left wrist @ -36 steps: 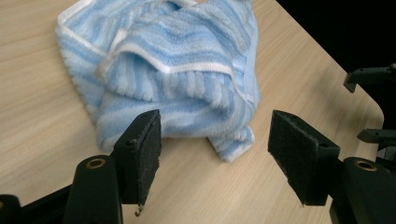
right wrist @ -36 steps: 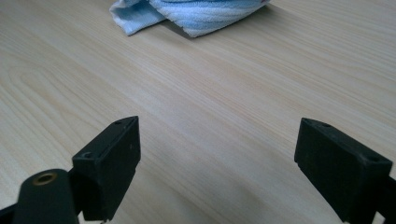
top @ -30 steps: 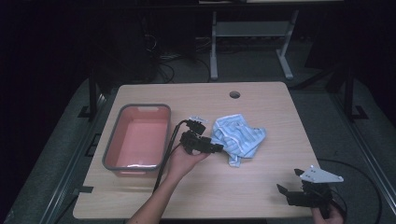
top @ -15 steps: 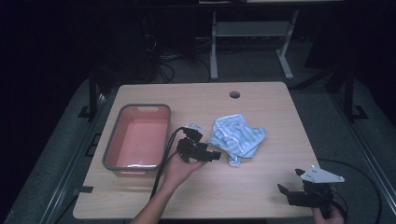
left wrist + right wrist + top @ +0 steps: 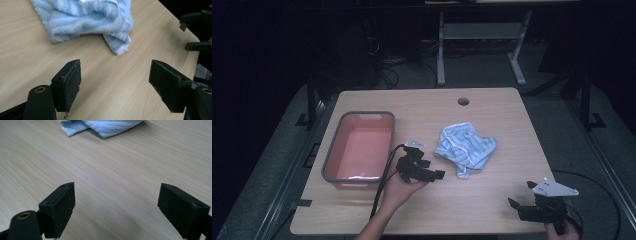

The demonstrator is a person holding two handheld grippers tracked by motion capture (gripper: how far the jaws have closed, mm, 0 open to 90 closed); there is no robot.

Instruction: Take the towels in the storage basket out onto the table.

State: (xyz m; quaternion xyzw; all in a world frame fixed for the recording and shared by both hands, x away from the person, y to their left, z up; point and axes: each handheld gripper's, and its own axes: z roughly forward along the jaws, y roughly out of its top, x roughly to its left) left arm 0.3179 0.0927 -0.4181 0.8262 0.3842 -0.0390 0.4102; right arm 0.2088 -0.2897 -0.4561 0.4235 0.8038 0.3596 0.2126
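A crumpled blue-and-white striped terry towel lies in a loose heap near the middle of the light wooden counter, well apart from the grey-rimmed pink plastic tub that stands to its left in the high view. The tub looks empty apart from a pale glint along its near wall, so if the work in hand is to move or tidy the towel, none of that shows as done: the cloth is bunched, unfolded and free of both grippers. Everything that matters looks to be ahead, namely a fresh grasp on the towel and whatever carrying or folding follows.

The left gripper sits between tub and towel in the high view, held in the person's left hand, its tips near the towel's lower left edge but apart from it. Its jaws have just been opening, and in the left gripper view they stand wide with only bare counter between the two black pads; the towel lies beyond them, untouched. It holds nothing.

The right gripper rests at the near right corner of the counter, well away from the towel. In the right gripper view its jaws are likewise spread wide over bare wood, with the towel's edge far ahead. It too is empty.
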